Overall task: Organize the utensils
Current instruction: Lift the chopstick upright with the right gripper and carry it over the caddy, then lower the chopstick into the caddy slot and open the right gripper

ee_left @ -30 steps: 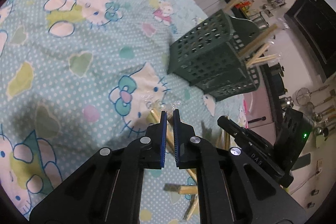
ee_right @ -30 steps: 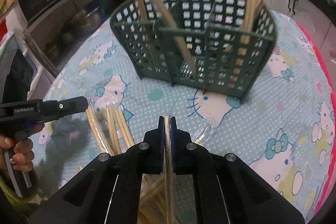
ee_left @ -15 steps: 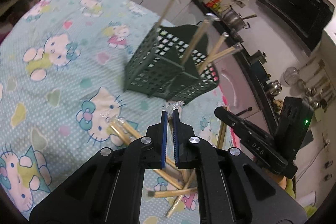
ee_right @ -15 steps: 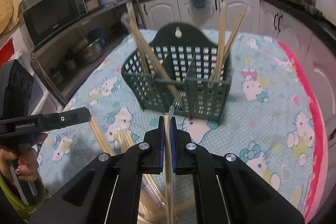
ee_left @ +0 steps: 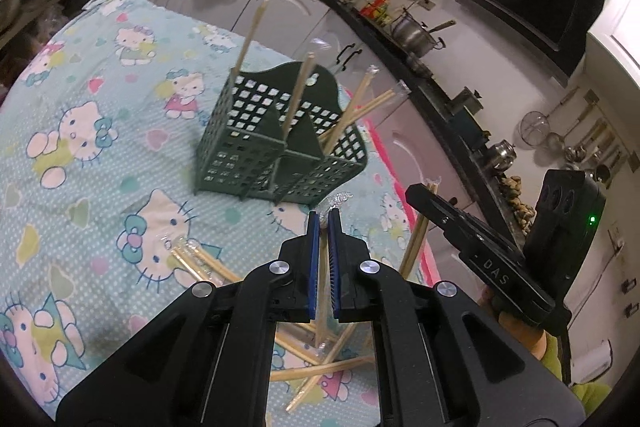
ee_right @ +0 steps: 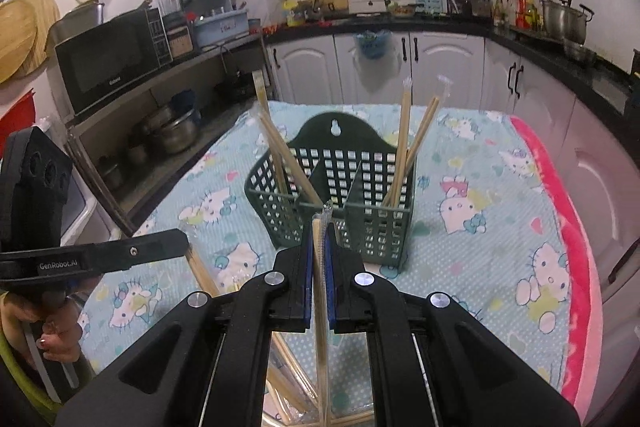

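Holder (ee_right: pixel 360 187): dark green plastic is showing a matt, perforated grid wall.
Chopsticks (ee_right: pixel 402 147): pale wood is standing in clear, glossy wrappers.
Loose chopsticks (ee_left: pixel 320 371): the same light wood is lying in shiny film.
Tablecloth (ee_left: pixel 100 99): soft printed cloth is looking matt, lightly dimpled.
Left gripper (ee_left: pixel 324 223): matt black plastic arms are carrying blue ribbed pads and bright metal screws.
Right gripper (ee_right: pixel 319 239): matt black plastic is pinching a wrapped wooden pair between blue pads.
Pot (ee_right: pixel 564 19): polished metal is gleaming.
Cabinets (ee_right: pixel 424 67): white glossy doors are reflecting light.

Home kitchen: microwave (ee_right: pixel 106 61), cabinets (ee_right: pixel 400 67), pots (ee_right: pixel 564 17).
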Motion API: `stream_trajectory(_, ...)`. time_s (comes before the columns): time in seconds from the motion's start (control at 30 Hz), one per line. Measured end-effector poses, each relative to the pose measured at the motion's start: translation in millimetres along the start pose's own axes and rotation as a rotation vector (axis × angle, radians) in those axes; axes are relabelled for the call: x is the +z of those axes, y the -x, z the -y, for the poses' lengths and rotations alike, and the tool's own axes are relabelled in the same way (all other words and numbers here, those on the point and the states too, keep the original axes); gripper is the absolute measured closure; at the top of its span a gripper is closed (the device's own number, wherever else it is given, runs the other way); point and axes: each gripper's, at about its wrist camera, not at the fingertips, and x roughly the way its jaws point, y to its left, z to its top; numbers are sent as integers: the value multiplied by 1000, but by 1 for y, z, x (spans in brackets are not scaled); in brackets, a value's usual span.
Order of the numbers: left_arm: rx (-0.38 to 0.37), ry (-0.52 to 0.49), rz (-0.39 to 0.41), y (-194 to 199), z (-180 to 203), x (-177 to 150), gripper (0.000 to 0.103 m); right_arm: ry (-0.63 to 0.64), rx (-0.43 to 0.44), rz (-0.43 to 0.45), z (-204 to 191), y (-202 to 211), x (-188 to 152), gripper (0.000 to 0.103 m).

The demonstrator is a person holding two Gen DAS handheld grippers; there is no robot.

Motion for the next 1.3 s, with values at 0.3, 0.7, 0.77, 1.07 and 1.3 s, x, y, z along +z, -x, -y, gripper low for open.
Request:
stream_trajectory(0.3, -17, -39, 3, -1, 18, 4, 101, 17, -15, 80, -5, 20, 9, 98)
stream_trajectory(0.7, -49, -108, 51, 6, 49, 27, 101, -2, -31, 191, -2, 44, 24, 98)
stream_trajectory(0.77, -52, -118, 66, 8, 55, 32, 101, -5, -30, 207, -3, 48, 28, 98)
stream_trajectory(1.07, -48, -160, 123, 16, 73, 57, 101, -10, -37, 284, -2, 62, 51, 98)
stream_trajectory(1.3, -41, -182, 173, 24, 82, 78, 101, -13, -39, 333, -1, 68, 72, 98)
